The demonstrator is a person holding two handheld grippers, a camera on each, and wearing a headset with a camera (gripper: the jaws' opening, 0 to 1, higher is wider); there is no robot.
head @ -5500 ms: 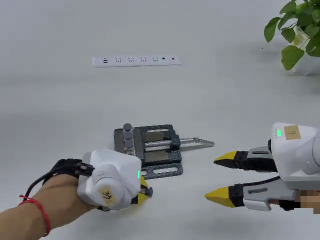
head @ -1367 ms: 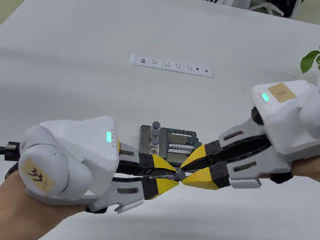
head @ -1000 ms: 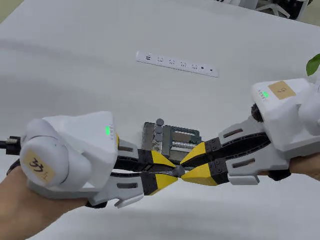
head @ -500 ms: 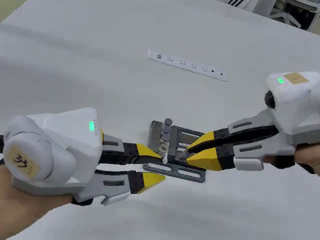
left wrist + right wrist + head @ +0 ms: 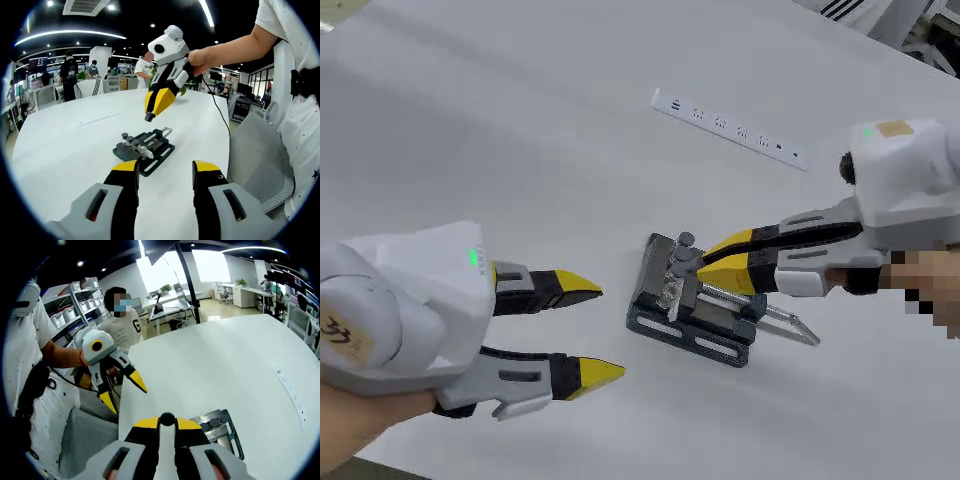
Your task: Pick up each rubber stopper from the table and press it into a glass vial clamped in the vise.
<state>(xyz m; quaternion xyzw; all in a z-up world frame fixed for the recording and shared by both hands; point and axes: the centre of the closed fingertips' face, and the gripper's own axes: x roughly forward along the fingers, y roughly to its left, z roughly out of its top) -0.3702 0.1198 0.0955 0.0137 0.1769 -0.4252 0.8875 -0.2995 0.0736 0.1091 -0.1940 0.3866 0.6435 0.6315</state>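
Sitting pinched between the yellow tips of the right gripper (image 5: 703,263), a small dark stopper (image 5: 167,419) hangs in the air above the vise (image 5: 692,338), not touching it. The jaws are nearly closed, squeezing only the stopper. The vise stands on the white table (image 5: 520,150). The left gripper (image 5: 611,330) is near, wide open and holding nothing

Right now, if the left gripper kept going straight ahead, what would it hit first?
Probably the vise: it lies dead ahead of the left gripper, framed between its open jaws. The right gripper, shut on a stopper, hangs above the vise, likely clear of that line, though depth is hard to judge.
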